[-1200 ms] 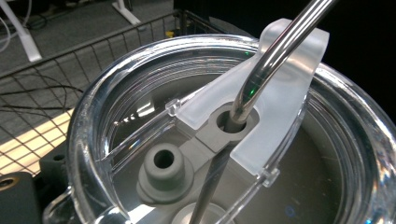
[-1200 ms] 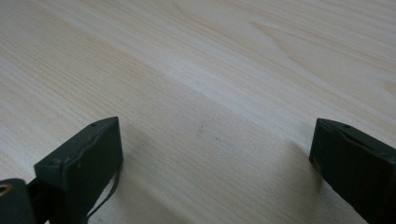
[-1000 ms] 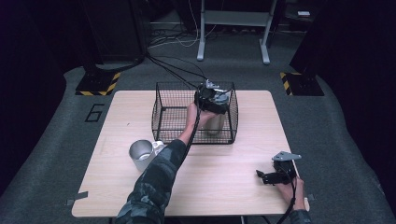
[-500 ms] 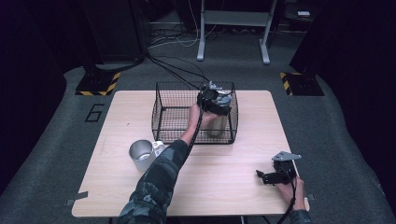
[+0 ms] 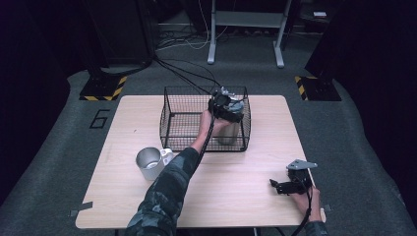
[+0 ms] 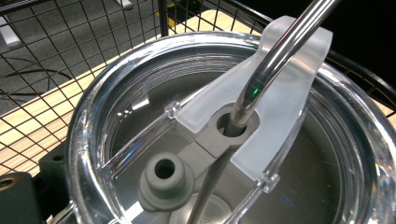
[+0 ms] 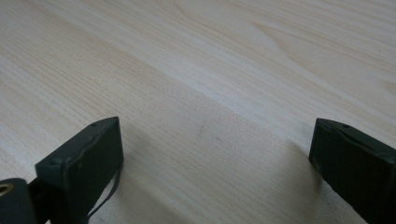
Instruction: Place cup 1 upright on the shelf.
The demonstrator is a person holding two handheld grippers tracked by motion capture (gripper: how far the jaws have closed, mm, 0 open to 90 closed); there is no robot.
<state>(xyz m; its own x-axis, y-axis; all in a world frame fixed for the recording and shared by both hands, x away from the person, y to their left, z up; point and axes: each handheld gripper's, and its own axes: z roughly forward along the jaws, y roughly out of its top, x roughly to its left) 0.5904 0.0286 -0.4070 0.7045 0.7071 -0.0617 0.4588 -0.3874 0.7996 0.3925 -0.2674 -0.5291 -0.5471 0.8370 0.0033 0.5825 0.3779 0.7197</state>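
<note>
Two metal cups here: a bare steel cup (image 5: 149, 163) sits on the table's (image 5: 246, 191) left, and a lidded tumbler (image 5: 229, 129) stands inside the wire basket (image 5: 172, 118). The left gripper (image 5: 223, 105) hangs right above it; can't tell how its jaws stand. Up close, its own view gives a clear lid (image 6: 116, 107) and metal straw (image 6: 275, 56). The right gripper (image 5: 281, 187) rests well apart, jaws spread wide over bare wood.

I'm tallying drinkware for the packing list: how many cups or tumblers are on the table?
2: a lidded tumbler stands in the wire basket; an open metal cup stands near the table's left front.
</note>
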